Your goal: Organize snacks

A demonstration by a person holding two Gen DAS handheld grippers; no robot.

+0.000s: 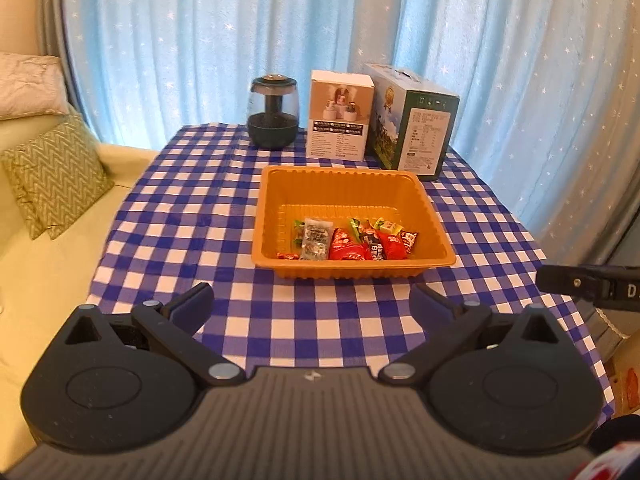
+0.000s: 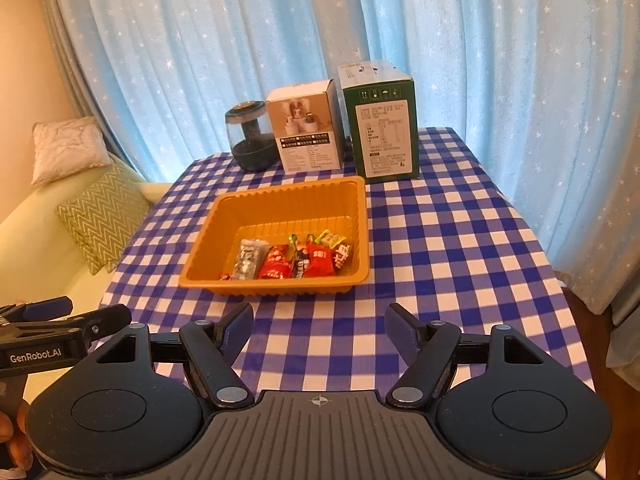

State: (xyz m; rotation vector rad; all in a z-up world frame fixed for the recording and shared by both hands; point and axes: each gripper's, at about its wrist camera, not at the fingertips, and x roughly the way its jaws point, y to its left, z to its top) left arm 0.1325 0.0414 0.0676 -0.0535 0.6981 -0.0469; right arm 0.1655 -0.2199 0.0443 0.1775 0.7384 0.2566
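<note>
Blue-and-white checked cloth [image 1: 192, 208] covers the table, which stands ahead of both grippers before pale blue curtains [image 1: 200, 40] dotted with white stars. Left gripper [image 1: 311, 304] hovers above the near edge of the cloth with its jaws spread wide and nothing between them; right gripper [image 2: 319, 326] does likewise, jaws well apart and empty. Directly ahead of the left gripper, and ahead and slightly left of the right one, sits an orange plastic tray [image 1: 340, 184]. Wrapped snacks [image 1: 352, 242] in red, green and silver lie clustered along the tray's near wall. Beyond the tray, at the far edge of the table, stand a dark glass jar [image 1: 274, 114], a white box [image 1: 341, 116] and a green box [image 1: 416, 120] in a row. To the left of the table, a pale sofa [image 1: 48, 280] carries a green zigzag cushion [image 1: 52, 176] and a whitish cushion [image 1: 28, 84].
</note>
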